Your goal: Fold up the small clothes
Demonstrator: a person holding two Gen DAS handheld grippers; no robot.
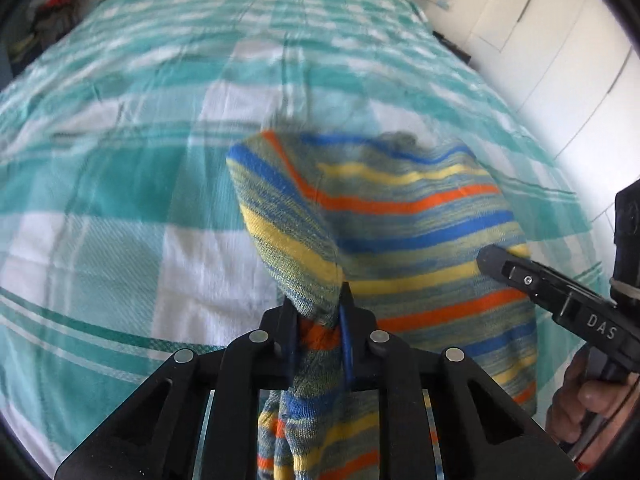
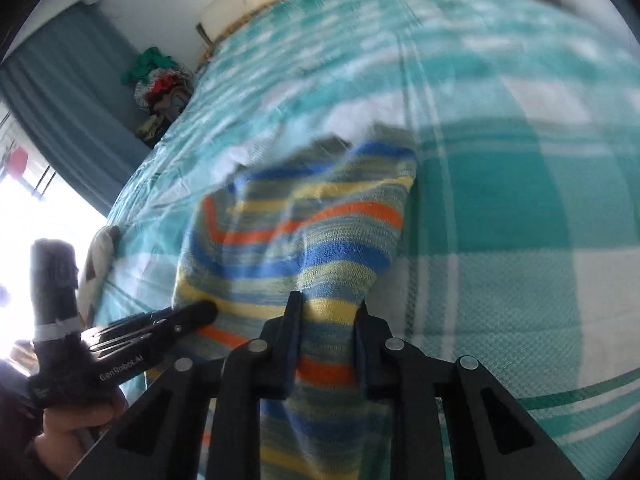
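Observation:
A small knitted garment (image 1: 404,216) with blue, yellow and orange stripes hangs between my two grippers above the bed. My left gripper (image 1: 318,306) is shut on one bunched edge of it. My right gripper (image 2: 328,312) is shut on the other edge, and the garment (image 2: 304,216) drapes forward from its jaws. The right gripper also shows in the left wrist view (image 1: 494,258), and the left gripper shows in the right wrist view (image 2: 204,310). The far part of the cloth is blurred.
The bed is covered by a teal and white checked sheet (image 1: 160,152). A pile of clothes (image 2: 160,84) lies beyond the bed's far left corner. White cupboard doors (image 1: 560,40) stand to the right. A bright window (image 2: 24,220) is at the left.

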